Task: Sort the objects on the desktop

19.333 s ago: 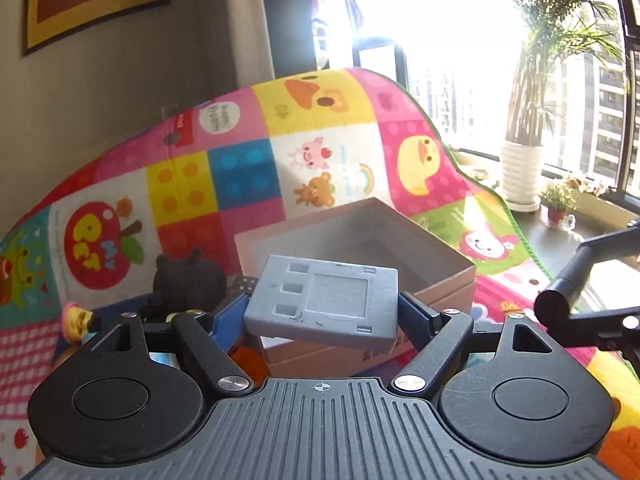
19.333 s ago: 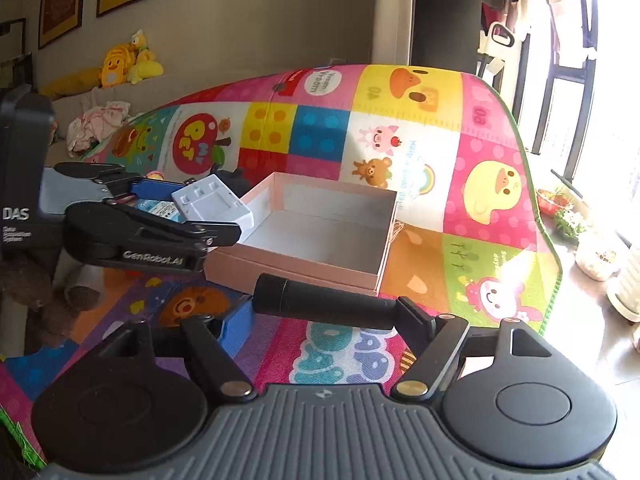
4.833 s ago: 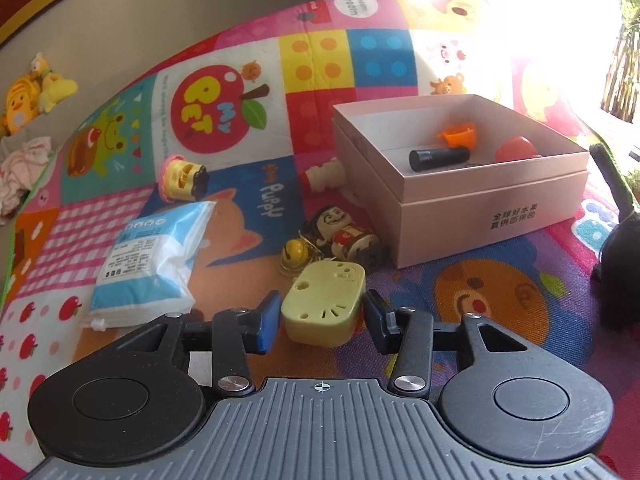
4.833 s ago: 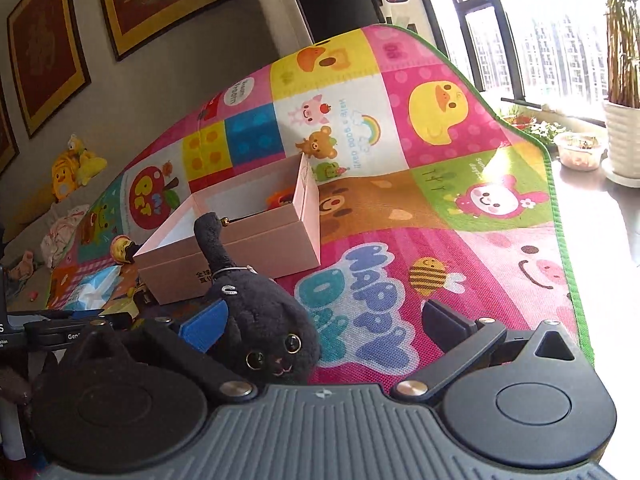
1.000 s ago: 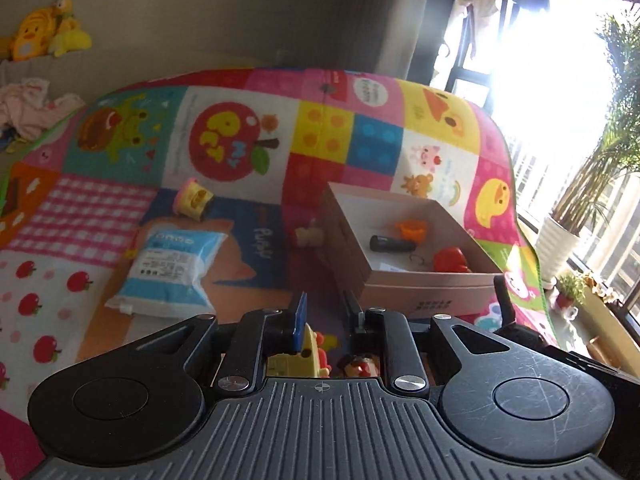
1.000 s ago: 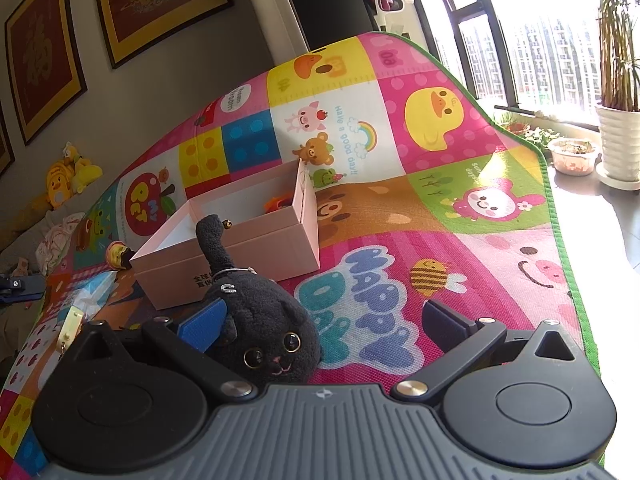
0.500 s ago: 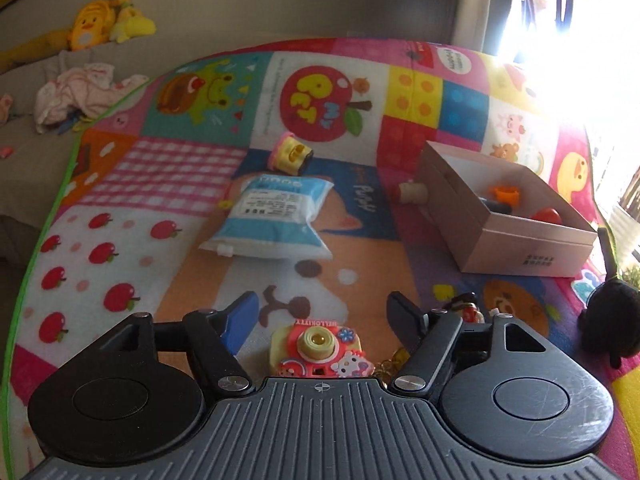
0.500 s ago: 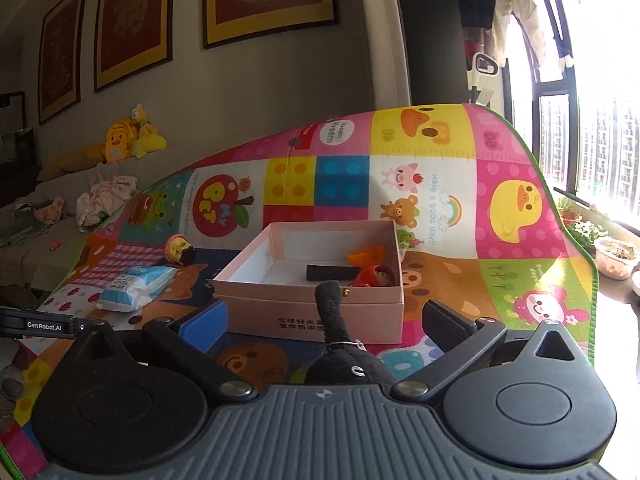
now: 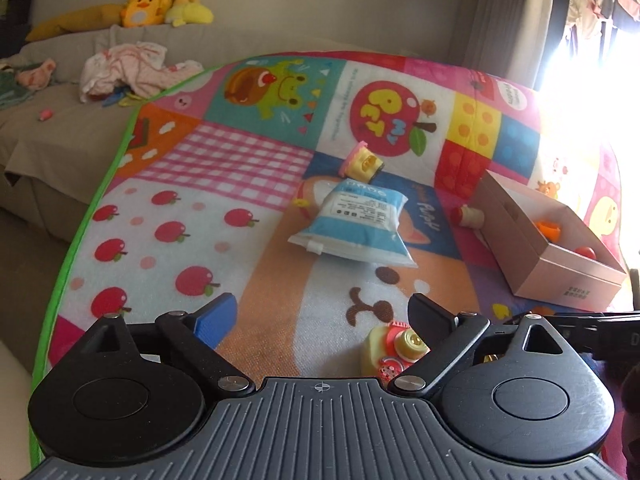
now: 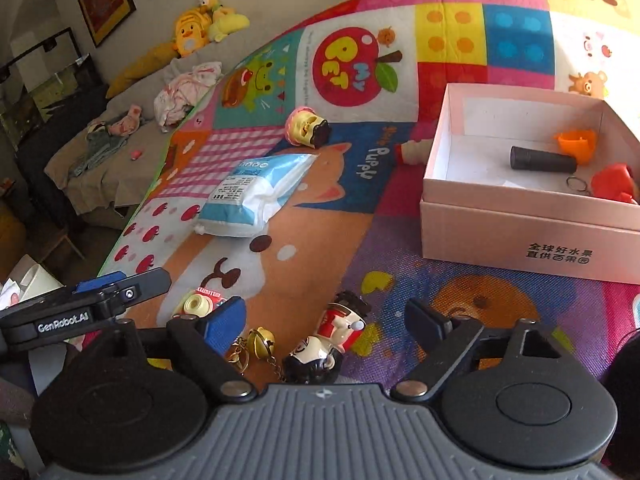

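Note:
My left gripper [image 9: 322, 314] is open and empty above the play mat; a yellow and pink toy camera [image 9: 394, 350] lies just inside its right finger. My right gripper [image 10: 326, 320] is open and empty, with a doll figure keychain [image 10: 330, 338] and its gold bell [image 10: 260, 340] lying on the mat between the fingers. The toy camera also shows in the right wrist view [image 10: 200, 304], under the left gripper's finger [image 10: 120, 290]. The pink box [image 10: 520, 232] holds a black cylinder [image 10: 542, 160], an orange cup [image 10: 576, 144] and a red toy [image 10: 614, 180].
A blue and white wipes pack [image 9: 354, 220] lies mid-mat, with a yellow round toy [image 9: 362, 162] behind it and a small cream bottle [image 9: 468, 215] by the box [image 9: 552, 256]. A sofa with plush toys [image 9: 160, 0] and clothes stands beyond the mat's green edge [image 9: 76, 236].
My left gripper has swung left, so the toy camera now sits by its right finger. My right gripper has dropped low over the doll keychain; the black plush cat is out of its jaws.

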